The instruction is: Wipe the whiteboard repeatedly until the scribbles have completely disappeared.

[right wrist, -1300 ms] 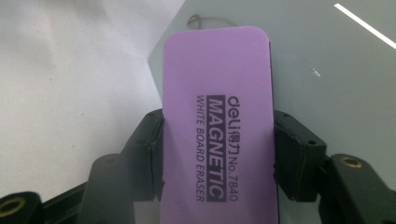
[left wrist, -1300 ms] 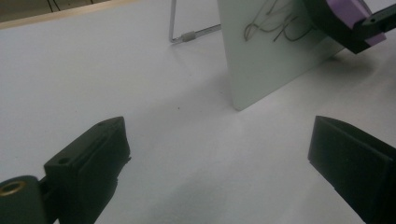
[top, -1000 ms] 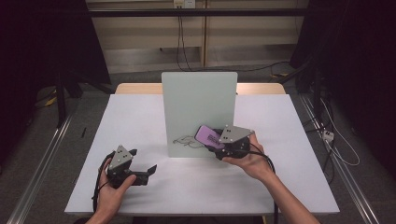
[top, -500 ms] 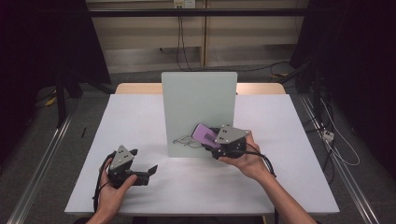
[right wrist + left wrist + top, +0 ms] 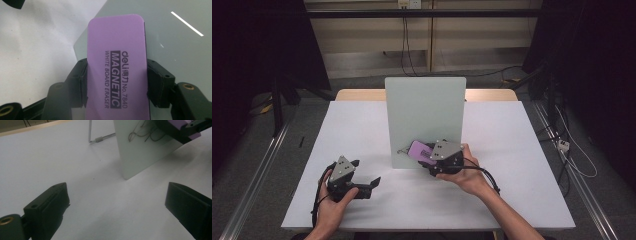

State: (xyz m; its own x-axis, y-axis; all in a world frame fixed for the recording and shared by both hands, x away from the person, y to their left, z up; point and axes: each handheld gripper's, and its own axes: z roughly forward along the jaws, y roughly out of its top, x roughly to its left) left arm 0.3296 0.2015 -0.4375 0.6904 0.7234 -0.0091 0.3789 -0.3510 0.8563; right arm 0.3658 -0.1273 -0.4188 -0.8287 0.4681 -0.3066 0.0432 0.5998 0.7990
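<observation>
A pale green whiteboard stands upright in the middle of the white table. Dark pen scribbles mark its lower front. My right gripper is shut on a purple whiteboard eraser and holds it close to the board's lower edge, right beside the scribbles. In the right gripper view both jaws press the long sides of the eraser, with the board right behind it. My left gripper rests low at the table's front left, open and with nothing between its jaws, pointing toward the board.
A thin metal stand leg reaches out from the board's base onto the table. Cables trail over the floor behind the table, and a plug strip lies on the floor to the right. Dark curtains hang on both sides.
My right gripper has carried the eraser a little left and down, closer to the board's lower edge and the scribbles. The left gripper has kept still.
</observation>
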